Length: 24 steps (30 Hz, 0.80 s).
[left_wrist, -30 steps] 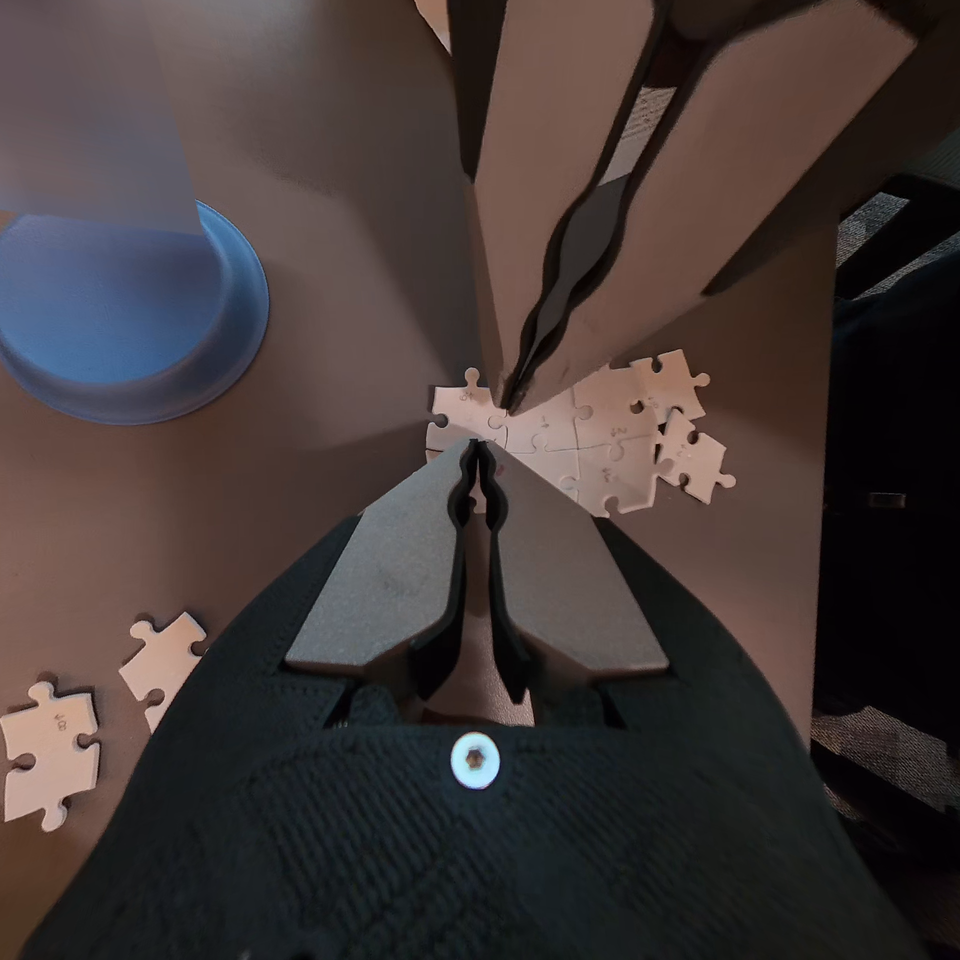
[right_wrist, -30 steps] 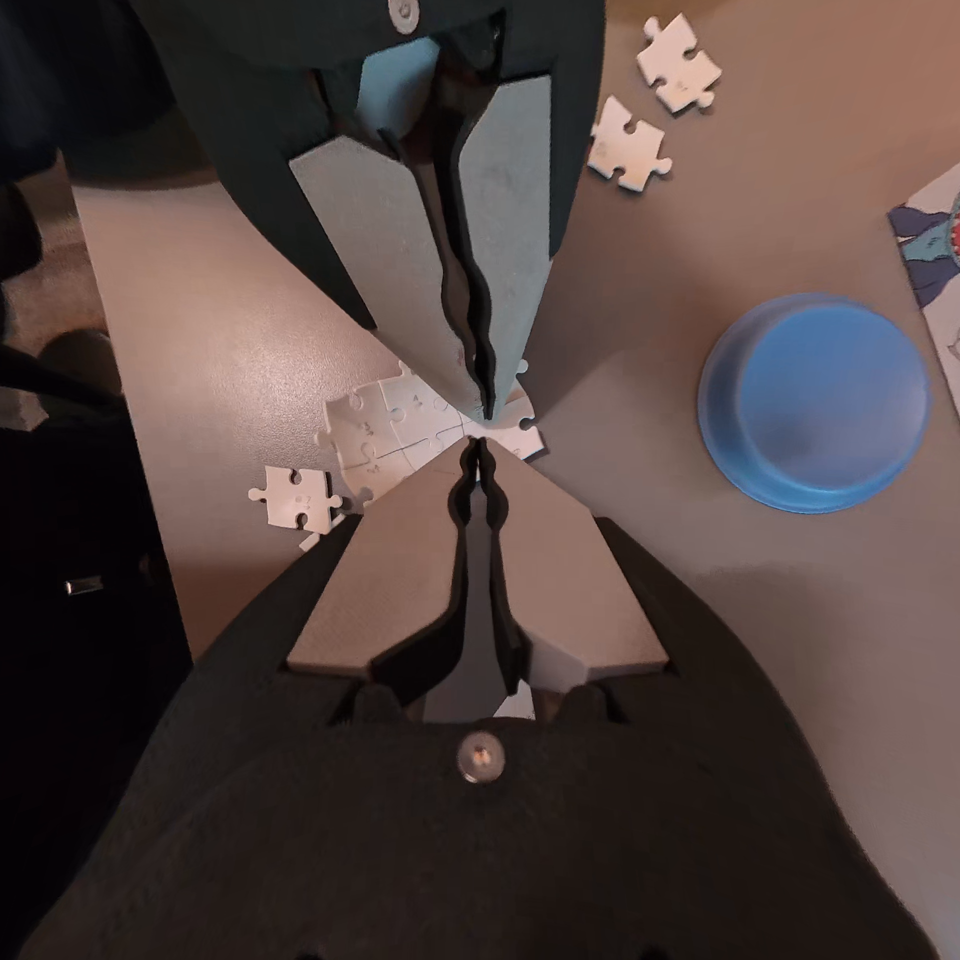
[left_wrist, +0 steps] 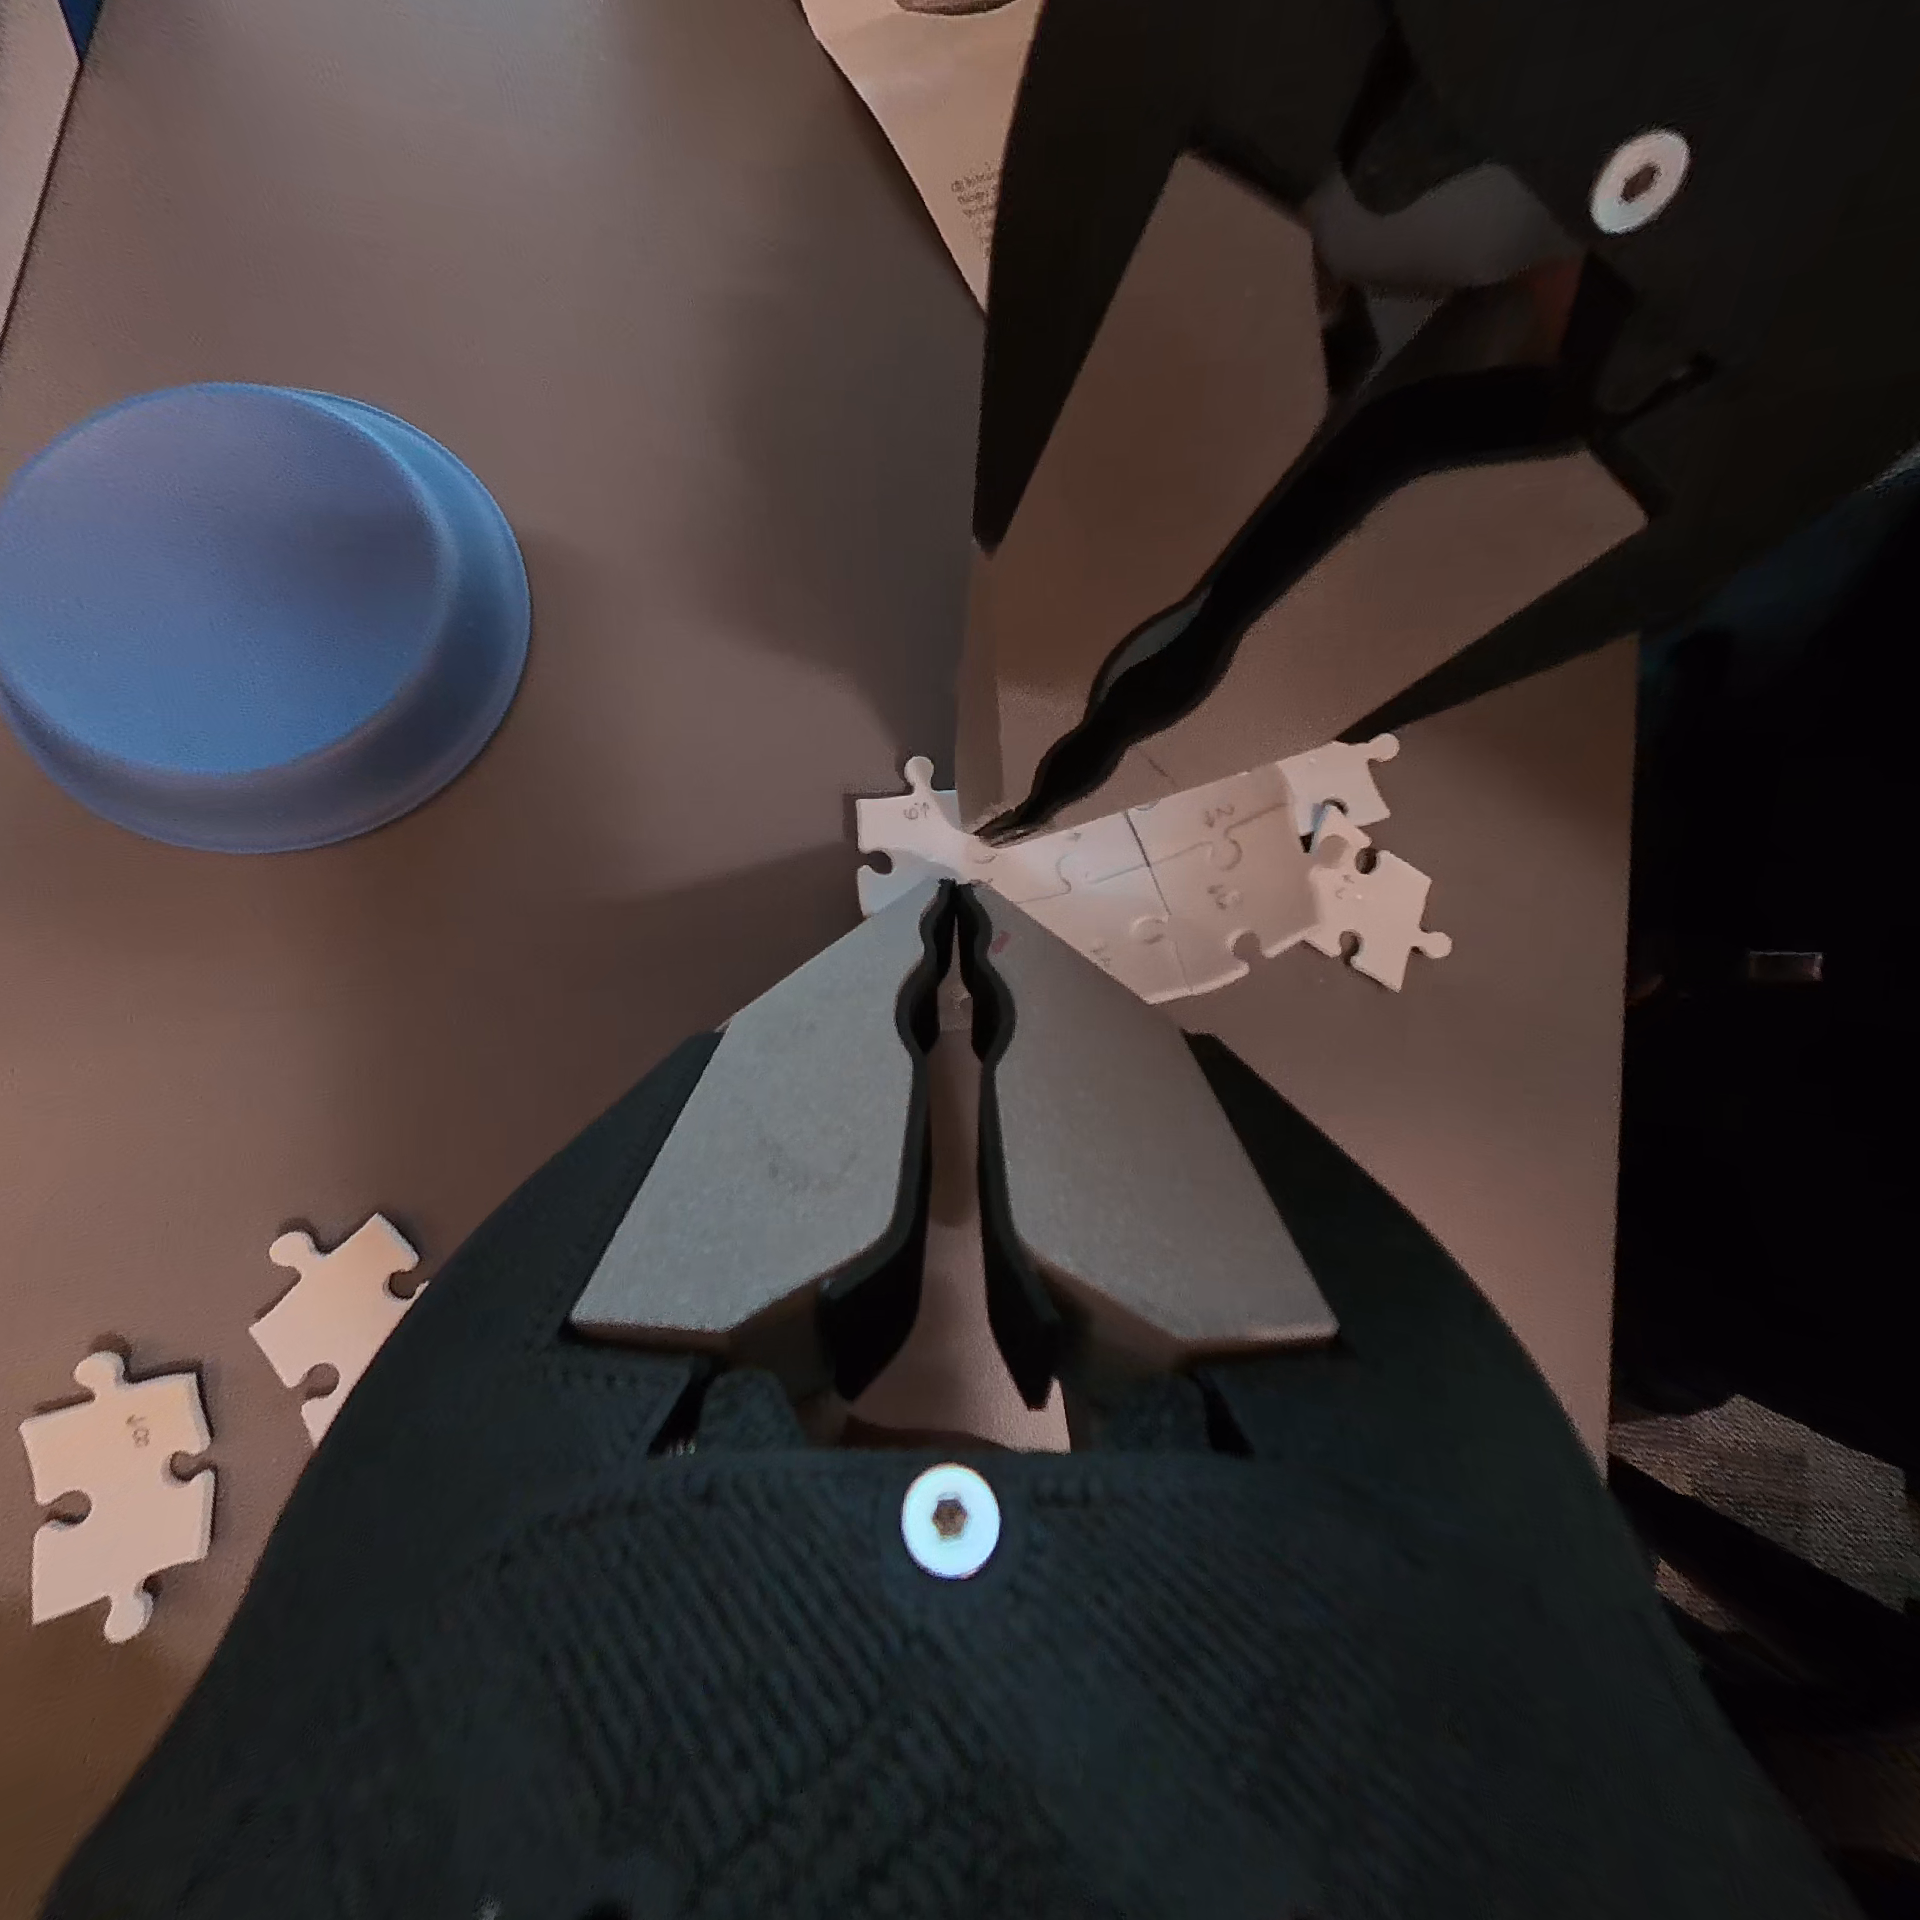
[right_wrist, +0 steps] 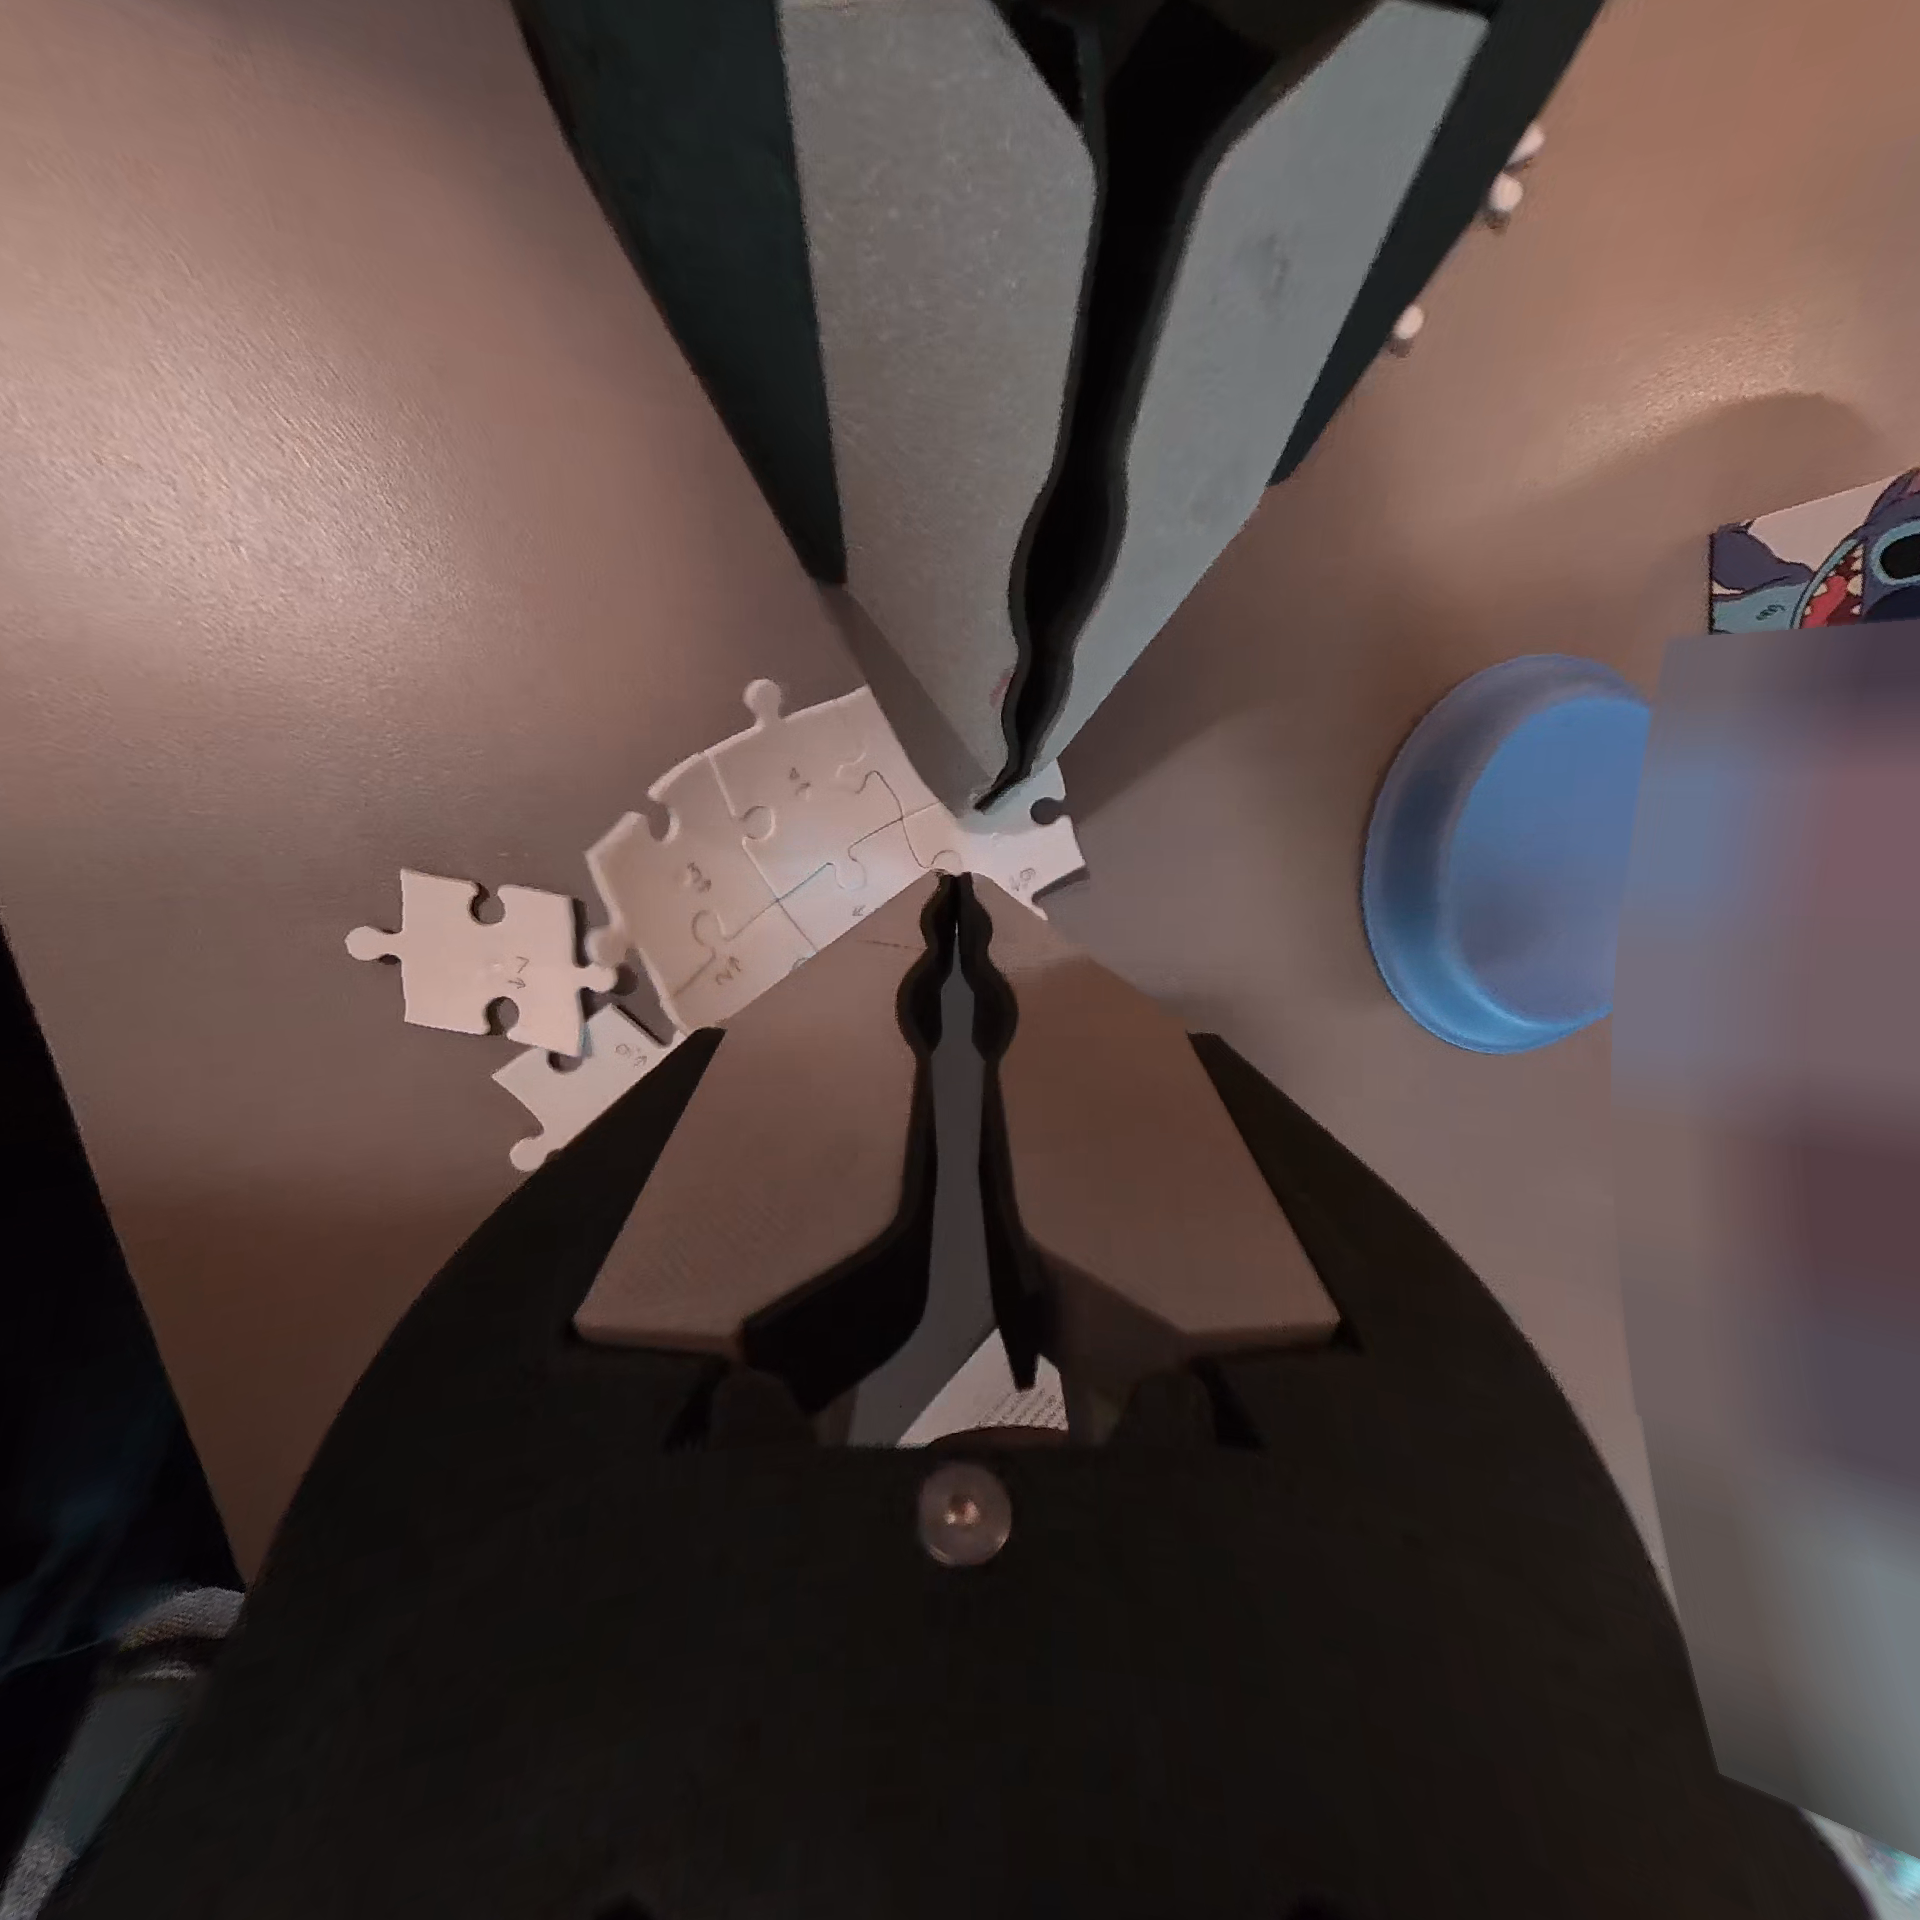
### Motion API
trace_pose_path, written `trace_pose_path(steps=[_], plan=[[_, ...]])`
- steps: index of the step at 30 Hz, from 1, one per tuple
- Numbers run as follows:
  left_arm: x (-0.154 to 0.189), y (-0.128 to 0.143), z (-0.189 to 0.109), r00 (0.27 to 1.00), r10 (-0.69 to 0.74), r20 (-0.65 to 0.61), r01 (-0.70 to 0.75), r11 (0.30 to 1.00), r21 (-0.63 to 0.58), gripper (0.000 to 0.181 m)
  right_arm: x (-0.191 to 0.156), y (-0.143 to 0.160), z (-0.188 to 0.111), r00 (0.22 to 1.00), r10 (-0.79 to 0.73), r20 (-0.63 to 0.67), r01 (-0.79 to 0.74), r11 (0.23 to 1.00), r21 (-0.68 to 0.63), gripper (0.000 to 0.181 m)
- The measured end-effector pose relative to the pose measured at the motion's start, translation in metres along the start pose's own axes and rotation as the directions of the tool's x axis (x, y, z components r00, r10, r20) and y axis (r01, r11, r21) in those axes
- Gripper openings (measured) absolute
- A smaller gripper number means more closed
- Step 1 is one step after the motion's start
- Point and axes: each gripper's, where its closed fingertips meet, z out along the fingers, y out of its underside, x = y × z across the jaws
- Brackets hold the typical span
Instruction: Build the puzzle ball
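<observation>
Two hand-held grippers meet tip to tip over the brown tabletop: the left hand-held gripper and the right hand-held gripper each have their fingers pressed together, tips on the end of one joined cluster of white puzzle pieces, about five interlocked. Two loose pieces lie just beside the cluster, two more loose pieces sit well apart near the left gripper's body, and one blue bowl-shaped stand rests upside down on the tabletop.
</observation>
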Motion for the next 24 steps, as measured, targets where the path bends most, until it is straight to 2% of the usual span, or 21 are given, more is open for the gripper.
trace_pose_path(steps=[5,8,16,19,24], plan=[[0.000,-0.001,-0.003,1.000,0.000,0.001,0.000,1.000,0.010,0.000,0.011,-0.016,-0.026,0.995,0.098,0.035,-0.102,0.986,0.130,0.000],[0.000,-0.001,-0.004,1.000,0.000,0.001,0.000,1.000,0.011,0.000,0.024,-0.017,-0.037,0.994,0.106,-0.014,-0.102,0.984,0.147,0.000],[-0.003,-0.009,-0.019,1.000,-0.010,0.004,0.010,0.997,0.082,0.000,0.038,-0.005,-0.034,0.979,0.203,-0.008,-0.198,0.963,0.185,0.000],[-0.008,-0.013,-0.027,0.999,-0.030,0.019,0.028,0.992,0.121,0.000,0.042,0.002,-0.030,0.961,0.272,0.037,-0.274,0.940,0.202,0.000],[-0.023,-0.016,-0.036,0.995,-0.082,0.063,0.071,0.984,0.165,0.000,0.036,0.006,-0.020,0.885,0.389,0.254,-0.444,0.870,0.215,0.000]])
